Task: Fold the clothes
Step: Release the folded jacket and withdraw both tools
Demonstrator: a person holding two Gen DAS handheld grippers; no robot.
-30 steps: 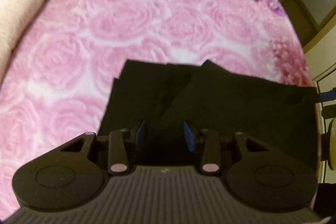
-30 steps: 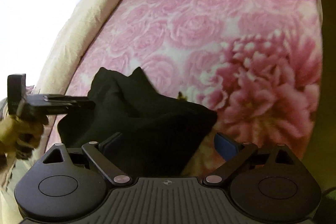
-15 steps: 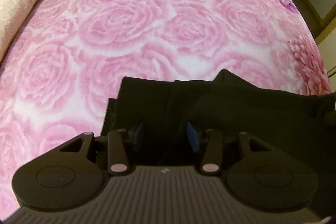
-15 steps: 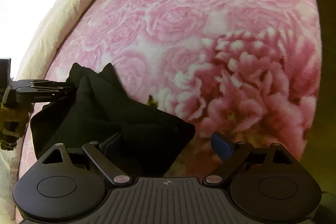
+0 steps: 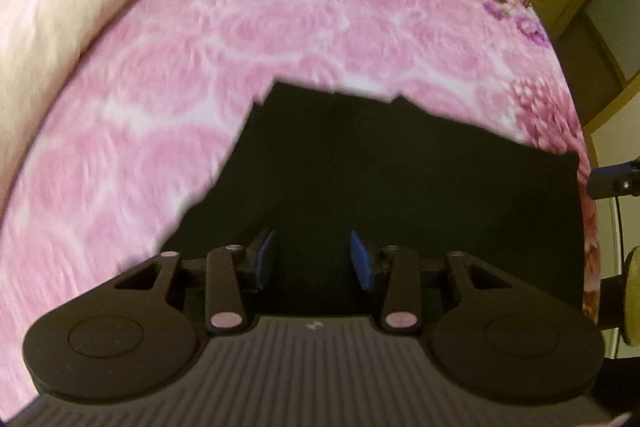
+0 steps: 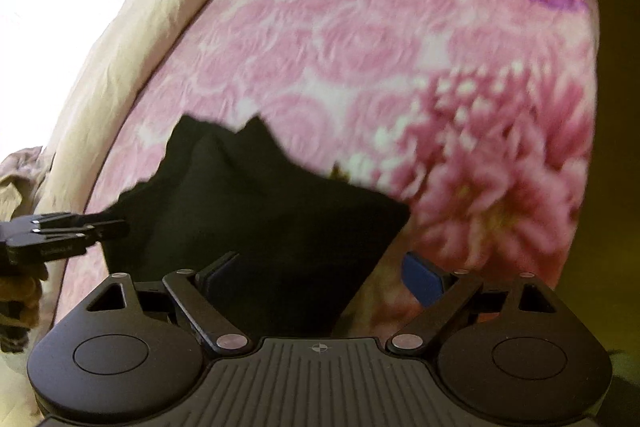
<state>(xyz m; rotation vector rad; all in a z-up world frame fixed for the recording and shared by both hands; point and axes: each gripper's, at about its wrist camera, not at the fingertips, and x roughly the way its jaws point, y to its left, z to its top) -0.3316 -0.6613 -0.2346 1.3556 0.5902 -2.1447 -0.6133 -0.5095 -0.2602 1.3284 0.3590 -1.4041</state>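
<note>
now your left tool (image 5: 312,259) is closing around the black garment (image 5: 400,167) on the bed (image 5: 280,39); right tool (image 6: 320,279) gapes beside its corner; next, a firm pinch for the fold.

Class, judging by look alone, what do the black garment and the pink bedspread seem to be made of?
Black garment: probably soft knit or fleece; matte, no sheen, and it drapes in limp folds. Pink bedspread: probably plush or quilted fabric; its rose pattern looks raised and fuzzy, though blur leaves this open.
</note>
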